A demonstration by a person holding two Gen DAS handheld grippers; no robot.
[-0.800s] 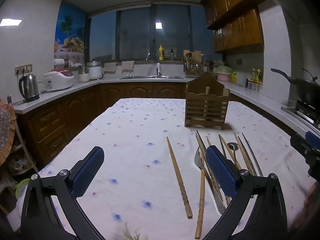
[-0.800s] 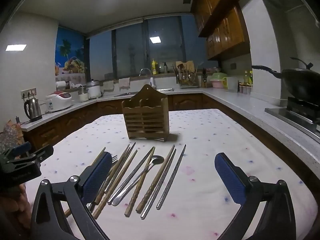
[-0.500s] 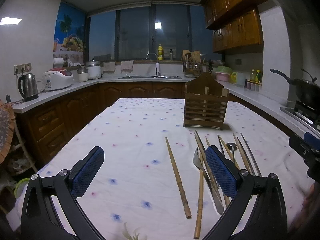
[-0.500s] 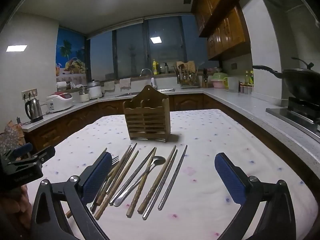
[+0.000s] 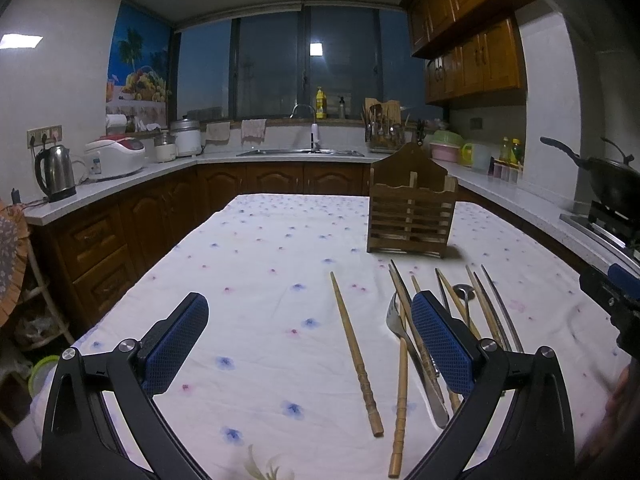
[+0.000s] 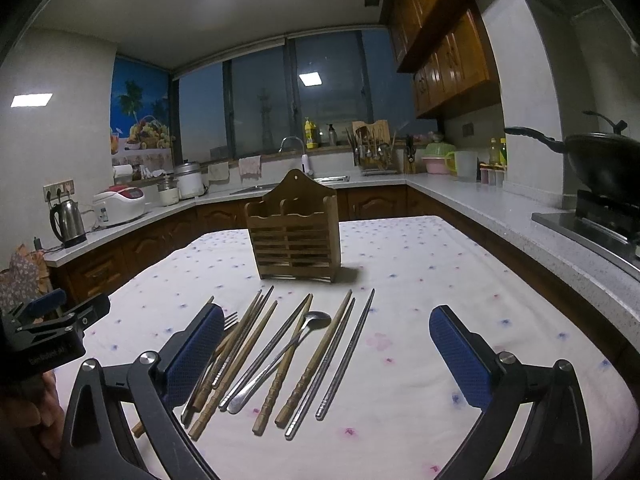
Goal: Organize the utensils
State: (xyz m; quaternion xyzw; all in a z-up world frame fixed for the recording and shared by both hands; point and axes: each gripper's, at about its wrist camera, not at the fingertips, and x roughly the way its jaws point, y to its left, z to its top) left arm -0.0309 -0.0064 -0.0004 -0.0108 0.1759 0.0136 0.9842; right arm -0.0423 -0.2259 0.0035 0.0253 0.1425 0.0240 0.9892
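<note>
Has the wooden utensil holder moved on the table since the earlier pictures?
No. The wooden utensil holder keeps its place behind the spoon on the table.

A dim kitchen. Dark windows (image 5: 304,68) span the far wall above a sink (image 5: 300,153). Brown wooden cabinets (image 5: 472,52) hang upper right; matching lower ones (image 5: 100,248) carry a pale counter (image 5: 120,184). A tropical fruit poster (image 5: 138,68) covers the left wall. Square ceiling lights (image 6: 32,100) glow. The tabletop wears a white flowered cloth (image 5: 260,264).
</note>
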